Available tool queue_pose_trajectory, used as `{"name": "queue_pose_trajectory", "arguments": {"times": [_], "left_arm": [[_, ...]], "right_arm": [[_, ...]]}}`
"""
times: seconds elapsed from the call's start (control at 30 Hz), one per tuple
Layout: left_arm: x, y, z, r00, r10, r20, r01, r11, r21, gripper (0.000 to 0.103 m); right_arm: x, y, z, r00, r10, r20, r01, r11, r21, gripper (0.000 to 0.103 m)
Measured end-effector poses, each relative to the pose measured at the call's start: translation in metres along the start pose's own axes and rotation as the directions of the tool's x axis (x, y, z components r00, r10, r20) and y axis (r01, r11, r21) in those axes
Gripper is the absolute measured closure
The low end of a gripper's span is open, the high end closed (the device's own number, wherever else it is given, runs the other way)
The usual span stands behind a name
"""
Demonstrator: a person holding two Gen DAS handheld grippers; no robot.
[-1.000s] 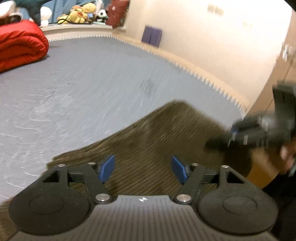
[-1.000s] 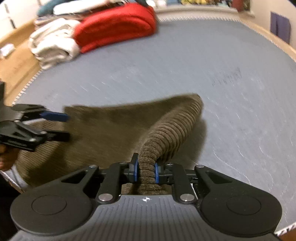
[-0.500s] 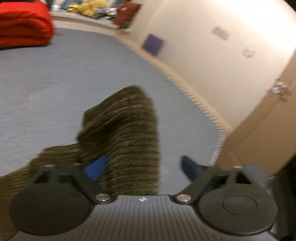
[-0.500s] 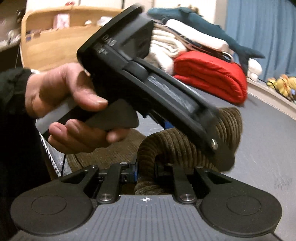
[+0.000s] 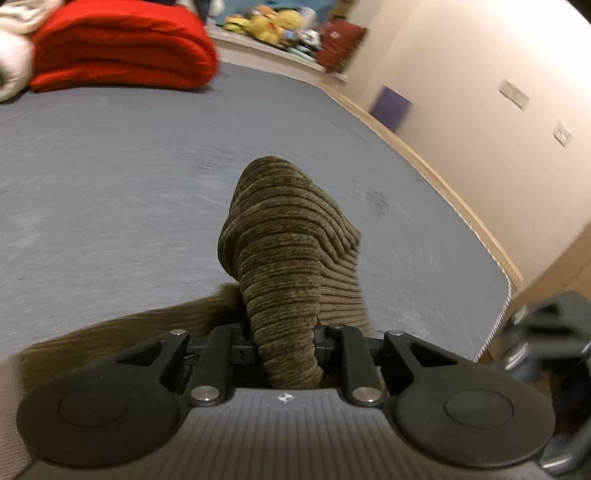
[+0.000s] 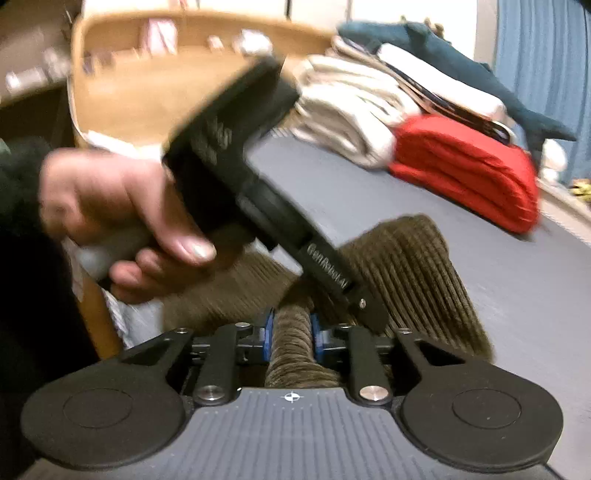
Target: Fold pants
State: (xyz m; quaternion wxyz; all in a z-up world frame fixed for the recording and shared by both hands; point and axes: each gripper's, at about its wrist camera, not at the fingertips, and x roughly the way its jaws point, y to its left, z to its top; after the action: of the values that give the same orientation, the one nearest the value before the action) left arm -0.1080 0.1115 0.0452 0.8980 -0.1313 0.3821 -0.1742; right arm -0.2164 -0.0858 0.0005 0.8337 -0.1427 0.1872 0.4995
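Note:
The brown corduroy pants (image 5: 288, 229) lie on the grey mat (image 5: 110, 184), with a bunched fold lifted off it. My left gripper (image 5: 284, 347) is closing, and its jaws press on that fold from both sides. In the right wrist view the pants (image 6: 406, 266) rise in a ridge. There my right gripper (image 6: 291, 332) has a roll of the fabric between its blue pads (image 6: 267, 332); its jaws are opening but still touch the cloth. A hand (image 6: 110, 206) holds the left tool just above and to the left of my right gripper, very close.
A folded red blanket (image 5: 122, 48) and a white folded stack (image 6: 351, 110) lie at the mat's far side, with plush toys (image 5: 273, 22) behind them. The mat's right edge (image 5: 495, 258) runs along a cream wall. Wooden furniture (image 6: 147, 74) stands to the left.
My left gripper has shut on the raised fold of the pants, after standing open around it. My right gripper's pads have spread slightly on the fabric. The left tool has shifted in the right view.

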Motion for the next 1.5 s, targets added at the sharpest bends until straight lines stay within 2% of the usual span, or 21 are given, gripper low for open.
{"name": "queue_pose_trajectory", "arguments": {"times": [0.03, 0.07, 0.1, 0.17, 0.23, 0.27, 0.33, 0.37, 0.4, 0.5, 0.6, 0.7, 0.77, 0.83, 0.87, 1.0, 1.13, 1.23, 1.3, 1.37, 1.5], "left_arm": [[-0.011, 0.012, 0.001, 1.0, 0.007, 0.012, -0.007, 1.0, -0.018, 0.083], [-0.026, 0.026, 0.0, 0.999, 0.021, 0.028, -0.02, 0.999, -0.035, 0.083], [-0.039, 0.036, -0.001, 0.999, 0.038, 0.039, -0.036, 0.998, -0.047, 0.082], [-0.066, 0.062, -0.006, 0.993, 0.108, 0.054, -0.104, 0.992, -0.074, 0.08], [-0.081, 0.094, -0.017, 0.979, 0.203, 0.035, -0.196, 0.969, -0.149, 0.065], [-0.084, 0.11, -0.021, 0.969, 0.245, 0.013, -0.237, 0.949, -0.207, 0.06], [-0.084, 0.14, -0.032, 0.935, 0.35, -0.051, -0.348, 0.883, -0.316, 0.033], [-0.082, 0.151, -0.035, 0.918, 0.389, -0.076, -0.391, 0.855, -0.341, 0.025], [-0.081, 0.161, -0.036, 0.912, 0.399, -0.093, -0.404, 0.841, -0.359, 0.016], [-0.07, 0.184, -0.04, 0.956, 0.27, -0.116, -0.293, 0.842, -0.453, 0.013], [-0.052, 0.189, -0.044, 0.961, 0.227, -0.161, -0.276, 0.846, -0.457, 0.009], [-0.034, 0.198, -0.055, 0.974, 0.149, -0.172, -0.218, 0.834, -0.508, 0.009], [-0.023, 0.202, -0.058, 0.978, 0.125, -0.167, -0.194, 0.839, -0.509, 0.009], [-0.008, 0.2, -0.058, 0.98, 0.101, -0.168, -0.172, 0.858, -0.485, 0.017], [-0.002, 0.197, -0.052, 0.983, 0.095, -0.159, -0.161, 0.864, -0.477, 0.022], [0.001, 0.162, -0.028, 0.979, 0.165, -0.121, -0.2, 0.896, -0.397, 0.047], [0.015, 0.125, -0.003, 0.991, 0.127, -0.029, -0.129, 0.924, -0.36, 0.053], [0.034, 0.087, 0.025, 0.995, 0.09, 0.036, -0.076, 0.953, -0.295, 0.057], [0.05, 0.059, 0.043, 0.994, 0.072, 0.087, -0.051, 0.972, -0.23, 0.057], [0.071, 0.033, 0.055, 0.988, 0.053, 0.143, -0.029, 0.986, -0.162, 0.057], [0.118, 0.005, 0.076, 0.987, 0.076, 0.145, -0.057, 0.989, -0.135, 0.05]], "right_arm": [[-0.006, -0.007, 0.006, 0.996, 0.078, 0.05, -0.081, 0.995, 0.059, 0.062], [-0.015, -0.016, 0.013, 0.984, 0.131, 0.117, -0.146, 0.982, 0.123, 0.04], [-0.02, -0.024, 0.017, 0.977, 0.14, 0.161, -0.166, 0.973, 0.163, 0.026], [-0.023, -0.046, 0.02, 0.97, 0.124, 0.209, -0.177, 0.951, 0.255, 0.025], [-0.015, -0.066, 0.016, 0.982, 0.082, 0.173, -0.138, 0.929, 0.344, 0.025], [-0.005, -0.078, 0.01, 0.992, 0.039, 0.124, -0.085, 0.914, 0.396, 0.023], [0.017, -0.096, -0.004, 1.0, -0.016, 0.022, 0.003, 0.879, 0.477, 0.019], [0.032, -0.106, -0.014, 0.999, -0.021, -0.037, 0.037, 0.849, 0.526, 0.017], [0.044, -0.111, -0.024, 0.997, -0.01, -0.081, 0.054, 0.824, 0.564, 0.017], [0.078, -0.121, -0.054, 0.979, 0.082, -0.186, 0.068, 0.73, 0.68, 0.016], [0.108, -0.126, -0.069, 0.962, 0.169, -0.214, 0.053, 0.654, 0.755, 0.016], [0.124, -0.118, -0.071, 0.958, 0.197, -0.208, 0.029, 0.655, 0.755, 0.012], [0.128, -0.111, -0.067, 0.96, 0.179, -0.216, 0.035, 0.686, 0.727, 0.013], [0.131, -0.104, -0.064, 0.962, 0.15, -0.228, 0.054, 0.715, 0.697, 0.022], [0.132, -0.101, -0.064, 0.963, 0.134, -0.232, 0.065, 0.722, 0.689, 0.036], [0.116, -0.101, -0.058, 0.976, 0.106, -0.191, 0.055, 0.729, 0.682, 0.063], [0.069, -0.107, -0.041, 0.992, 0.032, -0.124, 0.059, 0.749, 0.66, 0.065], [0.025, -0.124, -0.03, 0.995, -0.075, -0.068, 0.101, 0.792, 0.602, 0.065], [-0.003, -0.14, -0.028, 0.987, -0.155, -0.051, 0.156, 0.805, 0.572, 0.065], [-0.029, -0.16, -0.032, 0.975, -0.219, -0.039, 0.201, 0.789, 0.58, 0.065], [-0.058, -0.193, -0.043, 0.946, -0.322, -0.036, 0.293, 0.8, 0.525, 0.064]]}}
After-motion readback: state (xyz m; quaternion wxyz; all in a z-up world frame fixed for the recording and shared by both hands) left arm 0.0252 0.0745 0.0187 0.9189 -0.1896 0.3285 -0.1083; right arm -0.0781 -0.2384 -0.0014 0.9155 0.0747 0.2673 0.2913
